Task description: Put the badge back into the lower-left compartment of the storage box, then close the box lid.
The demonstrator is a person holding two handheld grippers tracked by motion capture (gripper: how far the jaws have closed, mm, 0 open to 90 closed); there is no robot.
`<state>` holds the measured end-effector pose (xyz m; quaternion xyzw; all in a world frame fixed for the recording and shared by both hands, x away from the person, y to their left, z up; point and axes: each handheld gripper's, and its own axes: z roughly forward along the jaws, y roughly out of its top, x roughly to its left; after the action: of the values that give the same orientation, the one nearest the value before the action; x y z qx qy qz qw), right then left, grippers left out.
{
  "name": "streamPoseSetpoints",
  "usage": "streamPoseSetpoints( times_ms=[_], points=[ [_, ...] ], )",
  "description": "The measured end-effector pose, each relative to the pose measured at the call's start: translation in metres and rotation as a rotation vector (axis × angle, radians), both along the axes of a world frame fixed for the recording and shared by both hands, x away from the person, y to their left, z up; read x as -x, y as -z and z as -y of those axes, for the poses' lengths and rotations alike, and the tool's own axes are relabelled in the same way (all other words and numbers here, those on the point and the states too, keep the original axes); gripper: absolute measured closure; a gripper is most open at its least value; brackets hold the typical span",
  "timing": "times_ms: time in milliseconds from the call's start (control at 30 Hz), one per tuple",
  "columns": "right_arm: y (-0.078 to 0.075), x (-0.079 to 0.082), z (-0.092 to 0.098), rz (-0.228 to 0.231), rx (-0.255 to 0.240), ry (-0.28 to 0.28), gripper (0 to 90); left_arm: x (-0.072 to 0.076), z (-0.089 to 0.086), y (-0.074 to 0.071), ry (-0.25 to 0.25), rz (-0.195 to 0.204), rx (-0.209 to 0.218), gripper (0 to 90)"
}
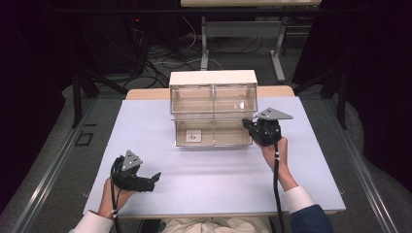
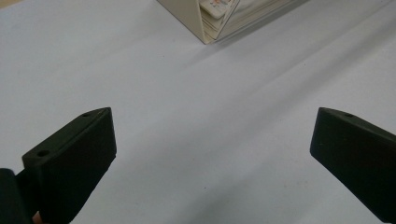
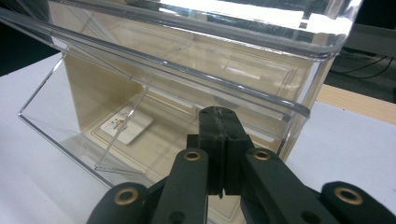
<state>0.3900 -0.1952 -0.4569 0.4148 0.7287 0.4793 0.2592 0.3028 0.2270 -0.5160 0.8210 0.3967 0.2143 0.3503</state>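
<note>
Your right hand-held gripper (image 1: 253, 125) has its jaws pressed fully together at the right front corner of the drawer cabinet (image 1: 213, 77), a white-topped unit with clear drawers standing on the pale table (image 1: 145, 121). The lower clear drawer (image 1: 214, 133) is already tilted or pulled out toward you from the cabinet, so the opening step looks largely done. In the right gripper view the closed jaw tips sit against the drawer's clear front rim; whether they pinch that rim or only touch it, you cannot tell.

Inside the drawer, left of its middle divider, a small white card (image 3: 127, 124) lies flat on the floor. It seems untouched, so taking it out, or closing the drawer, probably remains.

The drawer's long axis runs side to side along the cabinet front, and its open mouth faces up and toward you.

Your left hand-held gripper (image 1: 156, 177) waits well in front of the cabinet and to its left, jaws spread wide and holding nothing.
</note>
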Motion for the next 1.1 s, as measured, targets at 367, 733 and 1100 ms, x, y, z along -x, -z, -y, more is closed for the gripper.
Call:
streamPoseSetpoints(
  times_ms=[367, 733, 1100],
  points=[
    [-0.0012, 0.0004, 0.0004, -0.001, 0.001, -0.006, 90.0, 0.0023, -0.0070, 0.0026, -0.002, -0.010, -0.006, 0.0],
    [-0.0021, 0.0025, 0.0000, -0.012, 0.009, -0.011, 90.0, 0.0024, -0.0081, 0.0023, -0.007, -0.012, -0.010, 0.0],
    [-0.0025, 0.0053, -0.0006, -0.013, 0.010, -0.018, 90.0, 0.0019, -0.0084, 0.0028, 0.002, -0.012, -0.021, 0.0]
  ],
)
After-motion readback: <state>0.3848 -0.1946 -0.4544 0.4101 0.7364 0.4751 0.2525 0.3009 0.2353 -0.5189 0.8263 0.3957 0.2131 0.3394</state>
